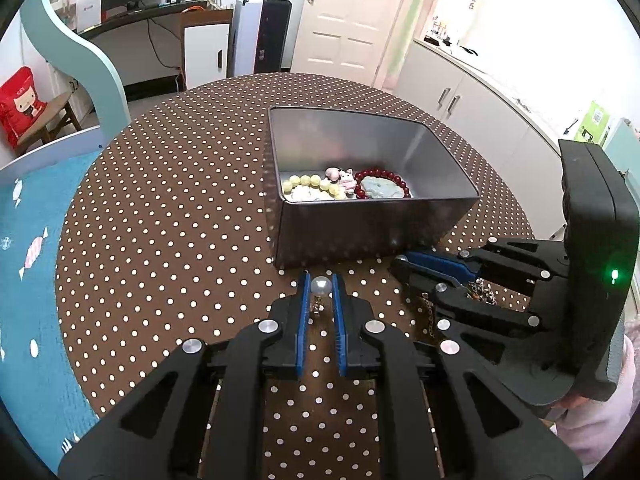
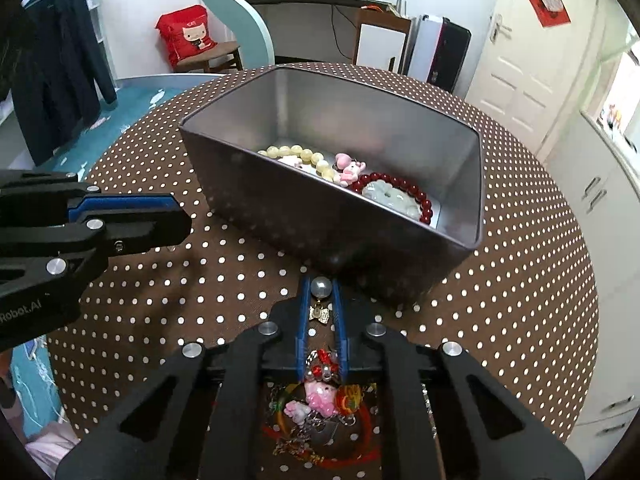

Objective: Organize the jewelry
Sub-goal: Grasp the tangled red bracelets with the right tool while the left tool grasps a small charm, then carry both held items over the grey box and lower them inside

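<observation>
Both claws sit low at the tin's near wall, each nipped on a pearl earring: left gripper grips one pearl, right gripper the other, jaws narrow.

My guess: lift w/o loosening, clear the rim, release low inside so the pearls don't bounce.

Metal tin on the dotted table holds a red bead bracelet around a pale jade piece, a yellow bead bracelet and a pink charm. More trinkets lie under the right gripper.
</observation>
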Available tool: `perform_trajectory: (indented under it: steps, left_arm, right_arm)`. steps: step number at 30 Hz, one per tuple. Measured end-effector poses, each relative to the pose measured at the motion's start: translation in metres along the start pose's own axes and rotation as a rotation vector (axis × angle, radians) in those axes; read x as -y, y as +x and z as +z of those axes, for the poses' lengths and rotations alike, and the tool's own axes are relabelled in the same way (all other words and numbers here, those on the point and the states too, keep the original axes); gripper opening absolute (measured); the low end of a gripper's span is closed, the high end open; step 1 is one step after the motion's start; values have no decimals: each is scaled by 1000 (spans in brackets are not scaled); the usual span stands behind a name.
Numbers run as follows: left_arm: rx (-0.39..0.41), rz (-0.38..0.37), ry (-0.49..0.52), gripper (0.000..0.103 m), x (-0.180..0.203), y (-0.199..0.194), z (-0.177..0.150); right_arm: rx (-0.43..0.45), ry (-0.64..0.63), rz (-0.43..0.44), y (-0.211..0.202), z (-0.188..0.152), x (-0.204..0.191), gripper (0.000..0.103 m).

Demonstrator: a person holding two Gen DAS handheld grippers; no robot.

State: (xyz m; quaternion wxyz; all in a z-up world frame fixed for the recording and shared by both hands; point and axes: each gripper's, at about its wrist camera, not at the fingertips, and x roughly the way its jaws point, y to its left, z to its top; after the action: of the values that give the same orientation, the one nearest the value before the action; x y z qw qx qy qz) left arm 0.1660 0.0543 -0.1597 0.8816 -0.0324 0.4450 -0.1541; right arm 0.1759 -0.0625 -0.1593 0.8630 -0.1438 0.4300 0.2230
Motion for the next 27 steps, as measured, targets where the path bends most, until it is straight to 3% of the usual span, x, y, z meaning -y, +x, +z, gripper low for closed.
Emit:
perform_trajectory:
  steps: [6,27]
  left_arm:
    - [7,-3,5,11,3,-2,1]
    - [90,1,87,11,43,-29,25]
  right_arm:
    - [6,0,4,-4,2,2,10]
    - [157,64,15,-66,2,28,10]
